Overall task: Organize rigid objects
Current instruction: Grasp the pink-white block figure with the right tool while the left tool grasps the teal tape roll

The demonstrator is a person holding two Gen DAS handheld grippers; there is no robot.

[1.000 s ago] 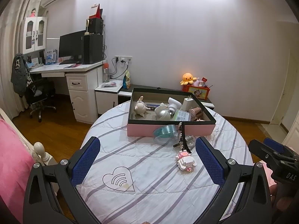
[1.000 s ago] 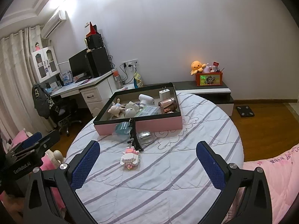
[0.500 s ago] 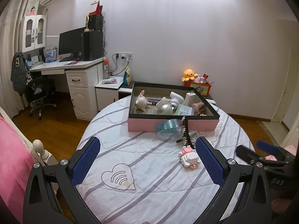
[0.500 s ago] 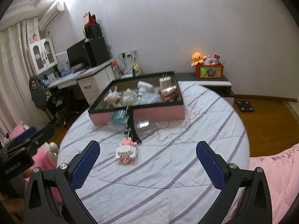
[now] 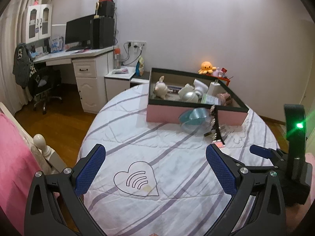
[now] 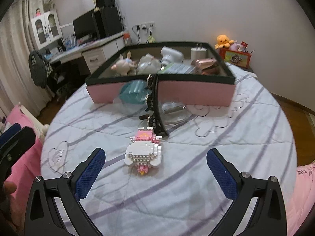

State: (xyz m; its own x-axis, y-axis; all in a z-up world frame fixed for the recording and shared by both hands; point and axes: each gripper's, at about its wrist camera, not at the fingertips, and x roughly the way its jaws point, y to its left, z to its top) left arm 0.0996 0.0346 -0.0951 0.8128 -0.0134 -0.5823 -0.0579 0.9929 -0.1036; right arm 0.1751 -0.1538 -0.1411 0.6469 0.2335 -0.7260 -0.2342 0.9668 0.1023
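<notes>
A pink box with a black rim (image 6: 196,93) (image 5: 163,114) stands on the round striped table and holds several small items. In front of it lie a pink-and-white brick figure (image 6: 144,151), a black Eiffel tower model (image 6: 155,106) (image 5: 216,125), a teal roll (image 6: 132,92) (image 5: 192,117) and a clear packet (image 6: 173,108). My right gripper (image 6: 155,174) is open and empty, low over the table with the brick figure just ahead of its fingers. My left gripper (image 5: 155,174) is open and empty over the heart print (image 5: 135,181).
The right gripper's body (image 5: 295,157) shows at the right of the left wrist view. A desk with a monitor (image 5: 78,31), a chair (image 5: 41,84) and a low cabinet with an orange plush (image 5: 207,66) stand behind the table. Pink bedding (image 5: 11,157) lies at the left.
The right gripper has moved forward and down toward the brick figure, which now looms larger. The left gripper has swung a little left and nearer the table.
</notes>
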